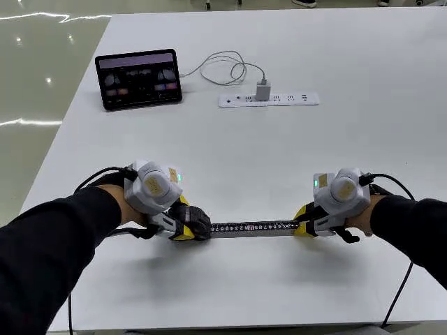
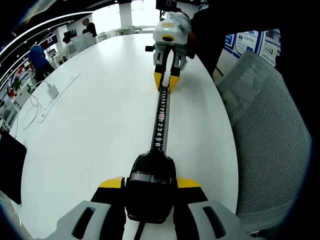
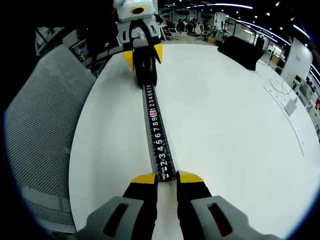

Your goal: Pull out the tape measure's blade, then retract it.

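**A:** What do your jaws have?

**B:** My left gripper [image 2: 150,183] has its jaws clamped on either side of the black case [image 2: 151,172] of the tape measure [image 1: 196,222]. My right gripper [image 3: 167,178] has its jaws closed on the free end of the blade [image 3: 156,130]. The blade lies flat on the white counter [image 1: 279,153], drawn out straight between the two grippers, numbers up.

**A:** How will it handle?

**B:** I judge the case hard, chunky and fairly weighty. Gripping its flat flanks suits it, though smooth plastic may slip. The blade looks like thin, springy metal: stiff along its length, quick to kink if I twist it, and slick enough to slide through my jaws. The very tip is the place to hold.

**A:** And retracting?

**B:** The spring probably pulls hard, so I'd walk the end back rather than let it whip.

**A:** Anything close by?

**B:** A tablet [image 1: 138,78] and a power strip [image 1: 269,100] sit well apart, across the counter.
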A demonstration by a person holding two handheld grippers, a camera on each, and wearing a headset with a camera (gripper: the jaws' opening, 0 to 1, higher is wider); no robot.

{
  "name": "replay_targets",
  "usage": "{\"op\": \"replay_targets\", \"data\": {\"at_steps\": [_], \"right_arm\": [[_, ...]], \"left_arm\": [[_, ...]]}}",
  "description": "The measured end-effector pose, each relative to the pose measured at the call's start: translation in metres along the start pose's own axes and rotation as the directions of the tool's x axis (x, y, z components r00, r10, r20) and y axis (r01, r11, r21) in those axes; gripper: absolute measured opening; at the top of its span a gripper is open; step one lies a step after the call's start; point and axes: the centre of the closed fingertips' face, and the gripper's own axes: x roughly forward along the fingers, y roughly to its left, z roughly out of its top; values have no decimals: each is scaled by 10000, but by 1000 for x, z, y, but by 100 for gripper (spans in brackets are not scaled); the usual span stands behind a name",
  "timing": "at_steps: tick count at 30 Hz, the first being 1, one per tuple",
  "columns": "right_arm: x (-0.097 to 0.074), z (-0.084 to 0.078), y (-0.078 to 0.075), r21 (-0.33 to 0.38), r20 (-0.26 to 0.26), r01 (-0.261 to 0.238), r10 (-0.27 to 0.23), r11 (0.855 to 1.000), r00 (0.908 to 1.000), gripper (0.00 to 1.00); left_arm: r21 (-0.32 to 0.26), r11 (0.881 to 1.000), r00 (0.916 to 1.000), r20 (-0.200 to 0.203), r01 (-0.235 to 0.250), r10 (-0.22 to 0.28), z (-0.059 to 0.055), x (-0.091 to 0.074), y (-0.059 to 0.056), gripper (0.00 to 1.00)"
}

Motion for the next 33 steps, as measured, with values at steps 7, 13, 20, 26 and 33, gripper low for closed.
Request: {"op": "replay_targets", "data": {"at_steps": [7,13,20,26,33], "right_arm": [[-4,-4,-3,9,-7,24,-24,10000,10000,9],[-5,-7,-4,42,-36,23,-23,10000,10000,9],[-7,-11,-5,118,-102,31,-30,9999,9999,9],[-9,-13,-5,152,-126,41,-39,9999,9999,9],[-11,-16,-5,157,-205,49,-46,9999,9998,9]], "left_arm": [[-89,10000,10000,7,-25,25,0,0,0,32],[-122,9999,10000,26,-52,53,0,-1,0,32],[-142,9999,10000,48,-78,78,1,-1,0,32],[-176,9998,9999,96,-100,101,1,-2,-1,32],[-154,9998,9999,108,-80,81,2,-2,-2,32]]}}
